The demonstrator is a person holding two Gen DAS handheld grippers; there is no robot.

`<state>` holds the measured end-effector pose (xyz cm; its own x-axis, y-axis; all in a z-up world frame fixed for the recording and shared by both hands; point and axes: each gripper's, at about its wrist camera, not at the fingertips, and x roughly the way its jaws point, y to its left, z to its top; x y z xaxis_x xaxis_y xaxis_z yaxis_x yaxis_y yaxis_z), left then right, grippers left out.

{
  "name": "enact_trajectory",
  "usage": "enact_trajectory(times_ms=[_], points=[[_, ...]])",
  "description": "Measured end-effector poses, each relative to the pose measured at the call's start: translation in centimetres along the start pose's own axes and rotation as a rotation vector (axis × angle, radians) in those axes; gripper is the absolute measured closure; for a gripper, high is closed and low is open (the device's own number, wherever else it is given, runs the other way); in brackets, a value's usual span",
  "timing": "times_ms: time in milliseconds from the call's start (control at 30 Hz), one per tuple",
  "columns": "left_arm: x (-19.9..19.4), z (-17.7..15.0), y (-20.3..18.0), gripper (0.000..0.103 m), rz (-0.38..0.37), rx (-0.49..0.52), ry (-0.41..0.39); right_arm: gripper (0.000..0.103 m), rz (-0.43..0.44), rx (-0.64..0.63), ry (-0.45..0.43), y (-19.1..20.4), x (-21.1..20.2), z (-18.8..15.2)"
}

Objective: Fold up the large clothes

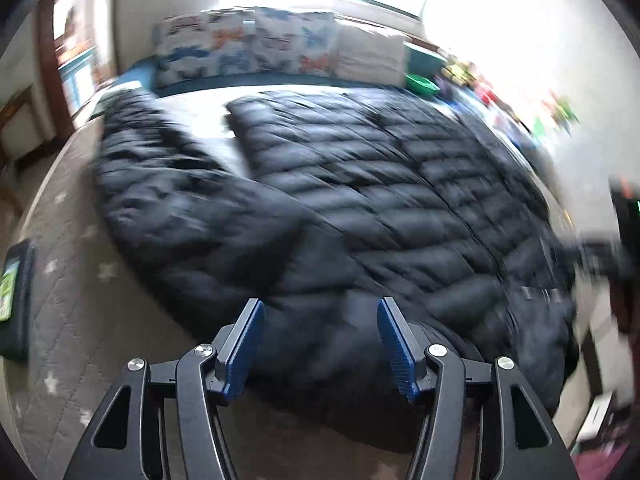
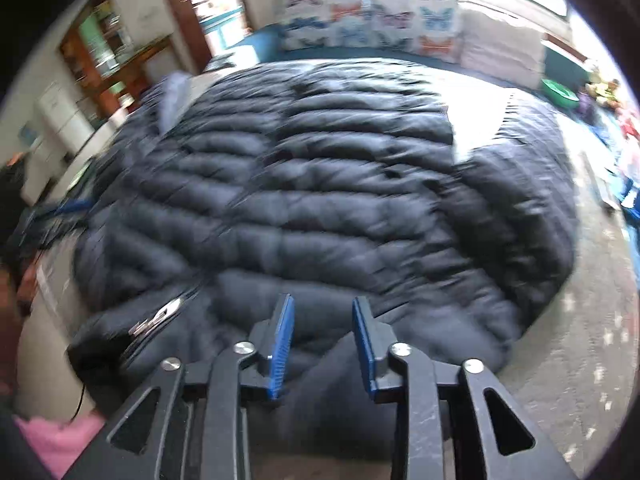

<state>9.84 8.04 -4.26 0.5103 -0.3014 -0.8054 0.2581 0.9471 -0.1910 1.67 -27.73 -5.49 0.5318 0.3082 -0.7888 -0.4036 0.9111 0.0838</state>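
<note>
A large dark navy quilted puffer jacket (image 1: 340,200) lies spread flat on a grey bedcover (image 1: 80,320), one sleeve (image 1: 160,176) out to the left. It fills the right wrist view too (image 2: 320,184), with a metal zipper pull (image 2: 156,320) at its near left edge. My left gripper (image 1: 320,312) is open, its blue pads over the jacket's near edge with nothing between them. My right gripper (image 2: 323,312) is open with a narrower gap, over the jacket's near hem, holding nothing. Both views are blurred by motion.
Butterfly-print pillows (image 1: 248,44) and a white pillow (image 1: 372,56) stand at the far end of the bed. A green bowl (image 1: 422,84) and colourful toys lie far right. A dark book (image 1: 16,300) rests on the bed at left. Shelves (image 2: 108,52) stand beyond the bed.
</note>
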Motion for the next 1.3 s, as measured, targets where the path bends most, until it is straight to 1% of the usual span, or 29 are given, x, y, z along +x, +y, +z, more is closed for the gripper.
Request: enact_trajectory(times_ms=[67, 100, 133, 167, 200, 300, 333, 400, 467, 500, 533, 567, 600, 633, 667, 733, 767, 800, 867, 900, 967, 1000, 1067, 1133, 1200, 1300], points=[[-0.4, 1.8, 2.8, 0.041, 0.019, -0.082, -0.022, 0.050, 0.037, -0.010, 0.054, 0.8, 1.4, -0.9], [-0.4, 2.8, 4.5, 0.041, 0.029, -0.129, -0.033, 0.050, 0.019, -0.020, 0.079, 1.0, 2.3, -1.3], [-0.2, 4.0, 6.2, 0.041, 0.030, -0.170, -0.040, 0.050, 0.009, -0.021, 0.087, 1.1, 2.9, -1.5], [0.0, 5.0, 7.6, 0.041, 0.052, -0.198, -0.047, 0.050, 0.014, -0.013, 0.092, 1.0, 3.1, -1.5], [0.4, 6.2, 9.4, 0.041, 0.096, -0.230, -0.053, 0.050, 0.024, 0.007, 0.098, 0.7, 3.2, -1.3], [2.0, 9.3, 13.8, 0.041, 0.184, -0.300, -0.056, 0.050, 0.050, 0.036, 0.097, 0.3, 2.6, -0.4], [2.6, 10.0, 15.0, 0.041, 0.187, -0.323, -0.054, 0.050, 0.048, 0.035, 0.093, 0.2, 2.3, -0.2], [4.1, 11.7, 17.6, 0.041, 0.200, -0.378, -0.039, 0.050, 0.018, 0.024, 0.078, 0.1, 1.8, 0.2], [5.9, 12.8, 20.2, 0.040, 0.199, -0.439, -0.019, 0.050, 0.003, 0.025, 0.067, -0.2, 1.4, 0.5], [6.7, 13.2, 21.3, 0.040, 0.210, -0.475, -0.011, 0.050, -0.003, 0.032, 0.061, -0.6, 1.2, 0.6], [7.4, 13.6, 22.4, 0.040, 0.201, -0.511, -0.007, 0.050, -0.006, 0.041, 0.058, -0.8, 1.2, 0.6], [8.0, 13.8, 23.3, 0.040, 0.173, -0.542, -0.002, 0.050, -0.005, 0.046, 0.058, -1.0, 1.2, 0.6], [8.8, 13.9, 24.3, 0.040, 0.116, -0.588, -0.005, 0.050, -0.009, 0.050, 0.056, -1.2, 1.1, 0.6], [9.5, 14.0, 25.2, 0.040, 0.076, -0.619, -0.013, 0.050, -0.014, 0.051, 0.053, -1.4, 1.0, 0.8], [9.9, 14.1, 25.8, 0.041, 0.050, -0.651, -0.024, 0.050, -0.014, 0.049, 0.051, -1.4, 1.1, 1.0], [10.4, 14.4, 26.5, 0.043, 0.029, -0.666, -0.052, 0.050, -0.022, 0.042, 0.046, -1.4, 1.2, 1.4], [10.5, 14.5, 26.7, 0.064, 0.028, -0.665, -0.063, 0.050, -0.028, 0.038, 0.043, -1.4, 1.2, 1.7], [10.5, 14.6, 26.7, 0.084, 0.026, -0.660, -0.070, 0.050, -0.032, 0.032, 0.035, -1.3, 1.1, 1.8], [9.7, 15.0, 26.2, 0.092, 0.023, -0.644, -0.106, 0.050, -0.038, 0.020, 0.017, -1.2, 0.5, 1.8], [9.0, 15.2, 25.6, 0.093, 0.028, -0.630, -0.125, 0.050, -0.038, 0.012, 0.002, -1.0, 0.1, 1.8], [6.9, 15.8, 23.7, 0.094, 0.044, -0.572, -0.172, 0.050, -0.034, 0.008, -0.020, -0.9, -0.6, 1.9], [5.6, 16.2, 22.4, 0.094, 0.062, -0.542, -0.192, 0.050, -0.036, 0.007, -0.029, -0.8, -0.9, 1.9], [2.9, 17.2, 19.8, 0.094, 0.076, -0.483, -0.247, 0.050, -0.037, 0.007, -0.056, -0.8, -1.6, 1.9], [-0.3, 18.0, 16.2, 0.094, 0.084, -0.409, -0.304, 0.050, -0.036, 0.015, -0.090, -1.0, -2.5, 1.7], [-2.7, 18.6, 12.7, 0.094, 0.090, -0.338, -0.346, 0.050, -0.027, 0.031, -0.119, -1.3, -3.3, 1.5], [-6.0, 18.4, 6.3, 0.094, 0.093, -0.215, -0.390, 0.050, -0.027, 0.050, -0.158, -1.8, -4.6, 1.0]])
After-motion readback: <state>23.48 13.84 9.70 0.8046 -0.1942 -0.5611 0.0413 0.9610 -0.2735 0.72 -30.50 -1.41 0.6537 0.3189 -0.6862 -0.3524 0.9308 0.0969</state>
